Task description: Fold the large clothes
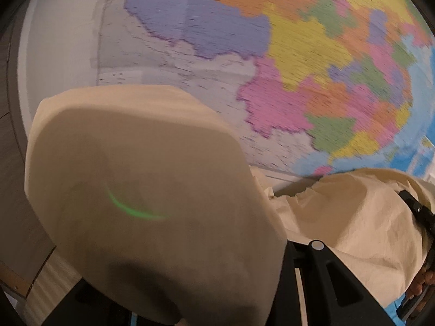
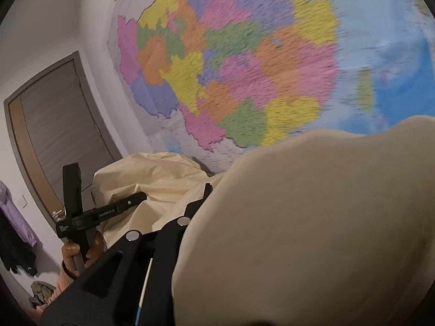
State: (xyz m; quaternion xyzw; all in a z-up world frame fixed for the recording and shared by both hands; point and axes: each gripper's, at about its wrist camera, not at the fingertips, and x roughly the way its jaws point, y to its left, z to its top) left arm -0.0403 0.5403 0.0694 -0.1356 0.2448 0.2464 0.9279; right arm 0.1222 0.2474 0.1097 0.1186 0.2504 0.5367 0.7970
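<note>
**Cream garment up off the surface, both tools pinching it**

Cream garment [image 1: 141, 190] hangs draped over the left tool [image 1: 244, 244], covering most of its fingers; the rest of the cloth runs off to that tool's right, toward the right tool [image 1: 418, 217]. In the right wrist view the same cloth blankets the right tool's far side, w/ the left tool [image 2: 130, 203] just beside it on its left, held in the person's hand [image 2: 81, 250]. Tips are buried in fabric, but both tools read as pressed nearly together, so each is likely pinching a fold of the garment. Behind both: a colourful wall map [image 1: 299, 54]; a grey door [image 2: 59, 125] off to the left.

Step in hand, prob.: lift & spread before laying flat. To do it well:
- keep both pinches firm
- pull the tools apart till the edge betw. them is taut
- keep them level, so the cloth hangs square.
</note>
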